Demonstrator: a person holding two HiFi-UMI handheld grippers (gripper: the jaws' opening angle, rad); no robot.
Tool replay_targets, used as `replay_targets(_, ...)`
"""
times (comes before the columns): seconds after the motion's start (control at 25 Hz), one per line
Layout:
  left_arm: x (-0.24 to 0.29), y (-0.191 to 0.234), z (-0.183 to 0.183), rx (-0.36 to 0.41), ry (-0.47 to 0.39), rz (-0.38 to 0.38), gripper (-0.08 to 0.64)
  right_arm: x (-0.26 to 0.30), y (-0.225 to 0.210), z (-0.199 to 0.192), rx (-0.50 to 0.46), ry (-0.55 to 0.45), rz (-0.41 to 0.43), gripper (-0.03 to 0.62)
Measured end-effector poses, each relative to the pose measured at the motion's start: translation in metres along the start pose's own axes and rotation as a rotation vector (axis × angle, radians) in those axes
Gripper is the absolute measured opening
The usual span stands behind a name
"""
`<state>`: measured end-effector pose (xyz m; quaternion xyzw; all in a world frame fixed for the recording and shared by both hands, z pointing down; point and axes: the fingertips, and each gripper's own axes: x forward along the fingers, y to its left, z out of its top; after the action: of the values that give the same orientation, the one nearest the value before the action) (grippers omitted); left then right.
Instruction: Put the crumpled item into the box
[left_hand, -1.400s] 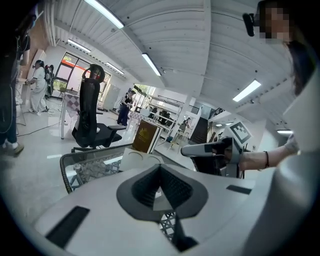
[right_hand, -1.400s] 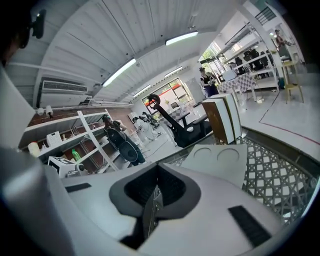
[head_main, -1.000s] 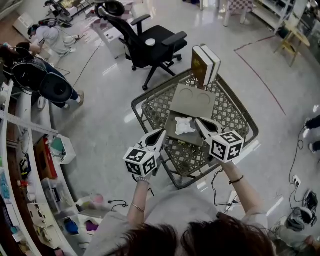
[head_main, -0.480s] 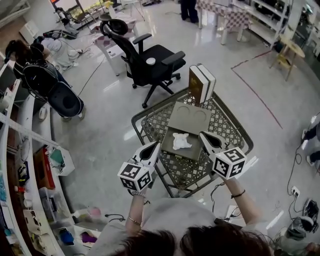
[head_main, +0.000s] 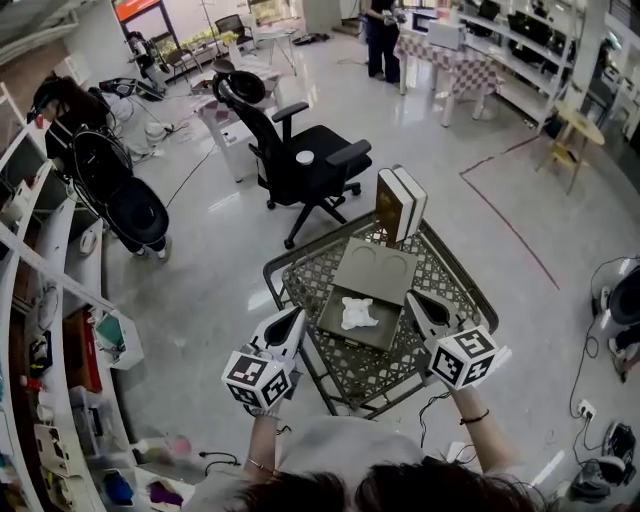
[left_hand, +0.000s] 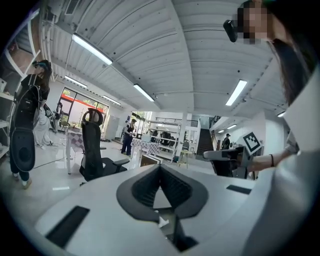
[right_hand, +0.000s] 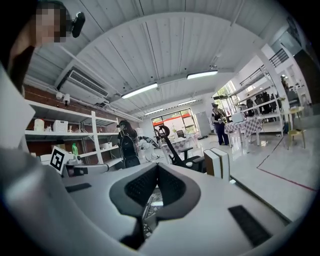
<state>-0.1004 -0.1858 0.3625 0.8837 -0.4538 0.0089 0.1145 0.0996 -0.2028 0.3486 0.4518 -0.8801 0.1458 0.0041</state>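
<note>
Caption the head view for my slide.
Crumpled white item lies in the open box on the mesh table; left tool and right tool hover shut and empty beside it.

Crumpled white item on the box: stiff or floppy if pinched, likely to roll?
The crumpled item looks like thin paper or tissue: probably light and soft. Its irregular folds suggest it won't roll. Lying loose on the box, it would likely slide when nudged.

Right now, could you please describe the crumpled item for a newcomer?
Find the wire-mesh table beside the black office chair. On the nearer half of its flat grey box lies the crumpled item, the only white, wrinkled thing there.
</note>
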Motion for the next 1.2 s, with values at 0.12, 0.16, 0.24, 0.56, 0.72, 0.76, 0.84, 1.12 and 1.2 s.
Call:
replay_targets(0.12, -0.004, 0.001, 0.013, 0.014, -0.031, 0.009, 0.017, -0.005, 0.003, 0.010, -0.039, -0.019, -0.003, 0.021)
replay_targets(0.16, -0.005, 0.001, 0.017, 0.020, -0.041, 0.011, 0.017, -0.006, 0.003, 0.013, -0.050, -0.024, -0.005, 0.021)
replay_targets(0.24, -0.007, 0.001, 0.022, 0.034, -0.053, 0.014, 0.017, -0.009, 0.004, 0.017, -0.066, -0.031, -0.009, 0.021)
replay_targets(0.56, -0.013, 0.003, 0.033, 0.047, -0.084, 0.018, 0.017, -0.014, 0.004, 0.027, -0.110, -0.058, -0.040, 0.021)
replay_targets(0.72, -0.013, 0.004, 0.035, 0.045, -0.091, 0.016, 0.018, -0.014, 0.002, 0.028, -0.112, -0.066, -0.047, 0.021)
replay_targets(0.76, -0.013, 0.004, 0.036, 0.046, -0.093, 0.016, 0.017, -0.014, 0.002, 0.029, -0.114, -0.068, -0.048, 0.021)
replay_targets(0.84, -0.013, 0.004, 0.037, 0.049, -0.094, 0.015, 0.017, -0.014, 0.003, 0.030, -0.119, -0.069, -0.050, 0.021)
replay_targets(1.12, -0.011, 0.002, 0.037, 0.067, -0.081, 0.006, 0.017, -0.015, 0.000, 0.029, -0.115, -0.070, -0.054, 0.021)
replay_targets(1.2, -0.010, 0.003, 0.037, 0.068, -0.083, 0.006, 0.017, -0.015, -0.001, 0.029, -0.114, -0.071, -0.058, 0.021)
